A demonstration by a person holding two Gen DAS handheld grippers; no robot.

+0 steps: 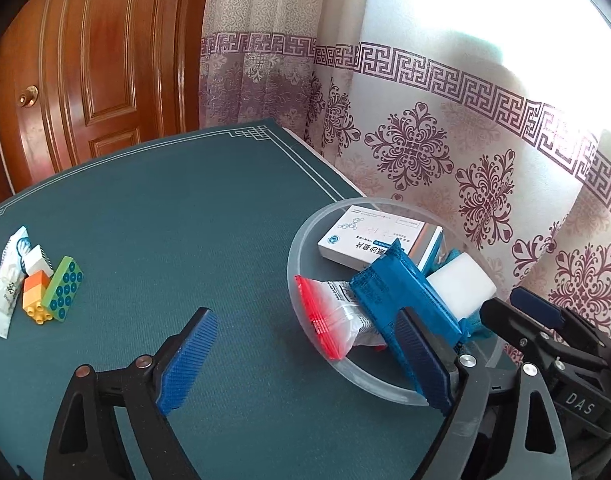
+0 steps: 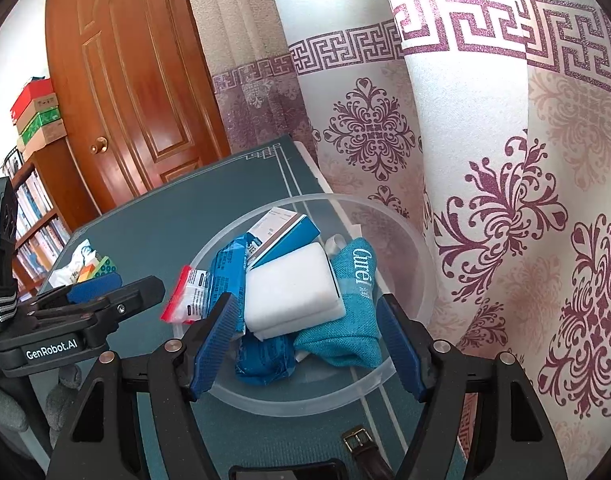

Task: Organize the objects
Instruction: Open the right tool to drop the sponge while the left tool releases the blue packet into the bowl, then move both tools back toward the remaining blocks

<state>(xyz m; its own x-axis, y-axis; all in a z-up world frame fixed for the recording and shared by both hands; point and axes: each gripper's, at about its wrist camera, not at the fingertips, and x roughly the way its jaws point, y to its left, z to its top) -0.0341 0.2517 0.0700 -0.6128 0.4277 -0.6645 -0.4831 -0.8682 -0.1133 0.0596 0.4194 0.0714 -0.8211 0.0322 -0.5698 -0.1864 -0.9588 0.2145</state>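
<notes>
A clear round bowl (image 1: pixel 305 332) (image 2: pixel 409 240) stands at the table's right edge. It holds a white medicine box (image 1: pixel 369 236), a blue packet (image 1: pixel 401 292) (image 2: pixel 225 272), a red-edged sachet (image 1: pixel 325 316) (image 2: pixel 185 296), a white sponge (image 2: pixel 289 292) and a teal cloth (image 2: pixel 345 320). My left gripper (image 1: pixel 305 360) is open and empty, its right finger over the bowl's near rim. My right gripper (image 2: pixel 309 348) is open and empty just above the bowl's contents. On the far left lie a green block (image 1: pixel 63 288), an orange block (image 1: pixel 35 296) and a white wrapper (image 1: pixel 3 296).
The table has a dark green mat (image 1: pixel 165 220). A patterned curtain (image 1: pixel 445 152) hangs close behind the bowl. A wooden door (image 1: pixel 85 72) stands beyond the table. A brown strap with a buckle (image 2: pixel 361 444) lies by the table's near edge.
</notes>
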